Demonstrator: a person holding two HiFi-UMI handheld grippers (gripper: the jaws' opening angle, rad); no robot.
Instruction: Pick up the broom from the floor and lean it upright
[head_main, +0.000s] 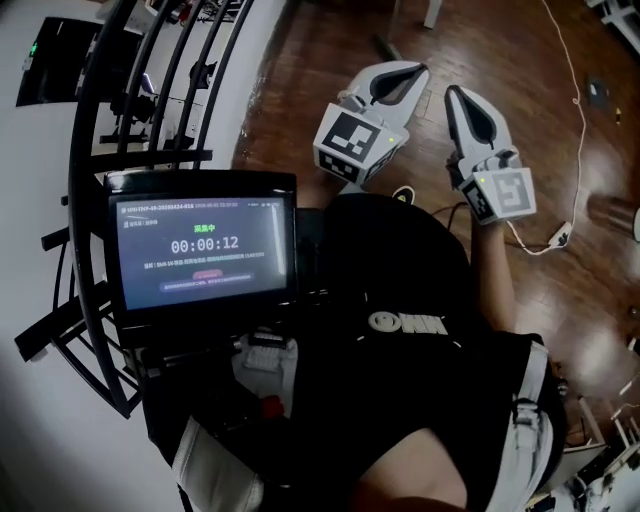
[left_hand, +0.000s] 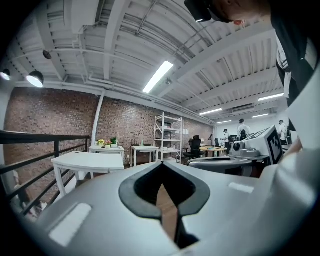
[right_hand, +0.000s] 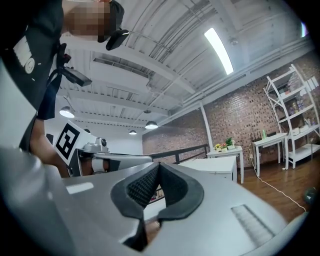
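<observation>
Both tools are empty. The left hand-held gripper (head_main: 405, 75) has its jaws together with nothing between them, and so does the right hand-held gripper (head_main: 462, 105). They are held out side by side, above the floor (head_main: 520, 60) and roughly level with it.

No view clearly shows the broom. A slim grey shape (head_main: 385, 46) lies on the boards toward the far edge of the floor, but it is too small to tell what it is.

The step in hand looks like finding and approaching the broom. To do it well, tip both tools downward, open one set of jaws before reaching, and close across the handle rather than along it. A long, thin, probably smooth stick will likely swing, so the second tool should steady it higher up. It would also help to keep clear of the white cable (head_main: 575, 100).

The floor is glossy dark wood plank. The tool shells are smooth pale plastic, and the pads are dark rubber, finely ribbed on the right one (right_hand: 142, 187). The railing (head_main: 110, 120) is black metal.
</observation>
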